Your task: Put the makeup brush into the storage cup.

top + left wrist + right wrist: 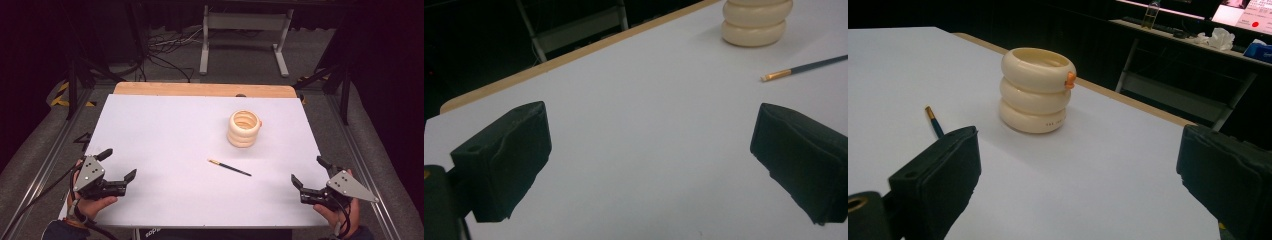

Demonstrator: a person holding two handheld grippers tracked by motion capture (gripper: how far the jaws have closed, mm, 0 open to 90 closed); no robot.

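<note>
A cream ringed holder (244, 128) stands upright on the white table (175, 145), right of centre; it shows too as holder (1037, 90) and holder (756, 21). A thin dark brush (229, 167) with a gold tip lies flat in front of it, seen also as brush (806, 67) and brush (934, 121). My left gripper (117, 164) rests at the front left, held in a hand, jaws wide apart and empty. At the front right my right gripper (310, 170) is open too, nothing between its jaws. Both are well away from the brush.
A wooden strip (202, 89) runs along the table's far edge. Beyond it stands a grey metal frame (245, 37) among cables on the floor. Dark rails flank the table on both sides.
</note>
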